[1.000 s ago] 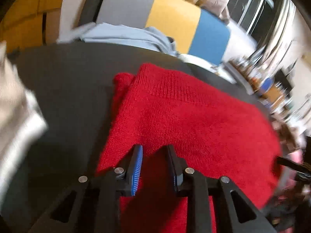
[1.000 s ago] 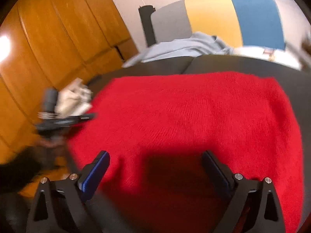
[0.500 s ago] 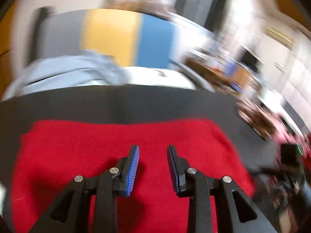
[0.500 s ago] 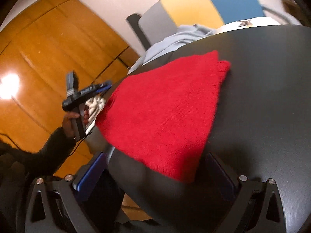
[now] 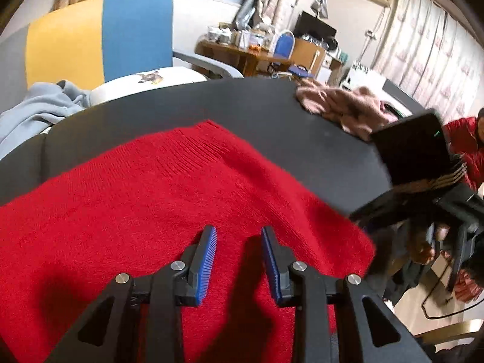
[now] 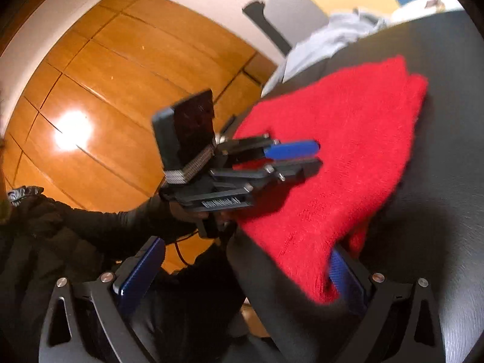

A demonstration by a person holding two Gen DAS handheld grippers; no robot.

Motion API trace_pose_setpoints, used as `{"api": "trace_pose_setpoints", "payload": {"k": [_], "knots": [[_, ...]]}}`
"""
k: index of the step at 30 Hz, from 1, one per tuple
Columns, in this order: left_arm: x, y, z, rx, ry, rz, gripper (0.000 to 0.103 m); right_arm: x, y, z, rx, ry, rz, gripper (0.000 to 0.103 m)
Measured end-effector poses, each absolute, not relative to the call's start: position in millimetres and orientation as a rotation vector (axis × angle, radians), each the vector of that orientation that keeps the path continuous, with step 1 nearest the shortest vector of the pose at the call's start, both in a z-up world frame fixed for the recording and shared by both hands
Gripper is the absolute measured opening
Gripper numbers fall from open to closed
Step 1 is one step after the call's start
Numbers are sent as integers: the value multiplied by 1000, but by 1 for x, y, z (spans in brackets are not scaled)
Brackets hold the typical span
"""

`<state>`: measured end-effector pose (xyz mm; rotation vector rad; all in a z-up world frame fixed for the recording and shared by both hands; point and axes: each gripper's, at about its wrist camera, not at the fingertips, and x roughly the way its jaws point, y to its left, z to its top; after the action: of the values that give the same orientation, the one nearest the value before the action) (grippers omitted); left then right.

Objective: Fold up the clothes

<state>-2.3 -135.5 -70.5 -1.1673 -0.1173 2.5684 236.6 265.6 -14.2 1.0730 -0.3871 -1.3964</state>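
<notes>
Left gripper (image 5: 239, 255) hovers over the red sweater (image 5: 157, 208), jaws partly apart, nothing between the blue pads (image 5: 207, 260); right gripper (image 6: 239, 275) spread wide at the table's near edge, jaws empty, a sweater corner just in front of its right finger; from the right wrist view the left gripper (image 6: 295, 154) hangs above the sweater's (image 6: 338, 157) left side, held by a dark sleeve (image 6: 99, 227); nothing blocks either claw. Pink garment (image 5: 341, 106) heaped at the table's far right; pale blue garment (image 5: 36, 112) beyond the far edge on a grey-yellow-blue chair (image 5: 99, 36). Table (image 5: 272, 115) dark, matte; wood floor (image 6: 106, 69); cluttered desk (image 5: 251, 48), curtains behind. Sweater knitted, folded into a flat, layered rectangle, mid-table.
</notes>
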Motion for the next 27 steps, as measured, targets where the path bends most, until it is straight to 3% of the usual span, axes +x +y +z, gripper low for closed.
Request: {"api": "trace_pose_setpoints", "payload": {"k": [5, 8, 10, 17, 20, 27], "knots": [[3, -132, -85, -1179, -3, 2585, 33, 238, 232, -24, 1192, -226, -1063, 103], [10, -142, -89, -1121, -151, 2621, 33, 252, 229, -27, 1295, -51, -980, 102], [12, -138, -89, -1115, -126, 2646, 33, 253, 231, -26, 1339, -5, -1003, 102], [27, -143, -72, -1121, -161, 2689, 33, 265, 259, -17, 1294, -113, -1294, 100], [44, -158, -64, -1083, -161, 2782, 34, 263, 271, 3, 1297, -75, -1545, 103], [80, -199, -69, -1139, -150, 2969, 35, 251, 223, 47, 964, -235, -1842, 103]]}}
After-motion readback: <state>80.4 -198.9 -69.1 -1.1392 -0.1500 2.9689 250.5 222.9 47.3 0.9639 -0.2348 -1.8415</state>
